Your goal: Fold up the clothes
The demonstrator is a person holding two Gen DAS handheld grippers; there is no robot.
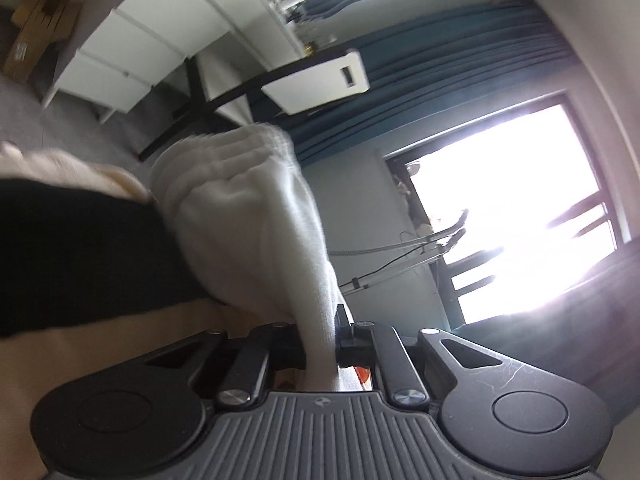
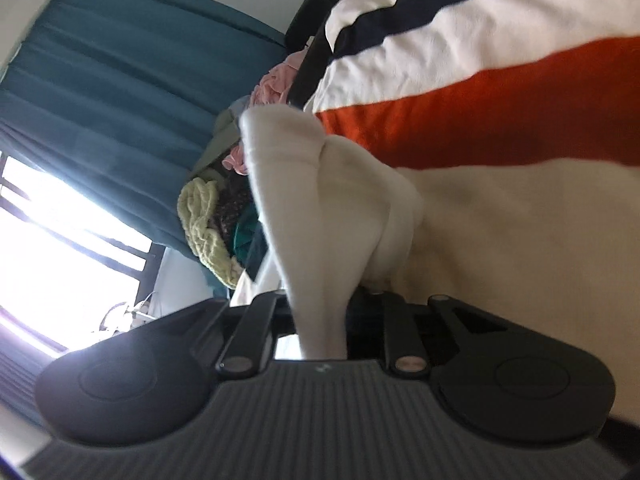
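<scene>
Left gripper point(image 1: 334, 344) and right gripper point(image 2: 320, 332) each pinch the white knit garment point(image 1: 256, 208); thin bunched grips, tugging apart risks slip

Teal curtain point(image 1: 440, 52), bright window point(image 1: 508, 208), white drawers point(image 1: 132, 52)

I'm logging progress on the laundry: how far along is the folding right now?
Done: nothing in view looks folded yet. In hand: both tongs are shut on white garment fabric, the left tongs pinching a bunched white cloth, the right tongs pinching a white fabric fold beside a striped orange, white and navy garment. Left: the fold itself, plus the heap of clothes by the teal curtain.
</scene>
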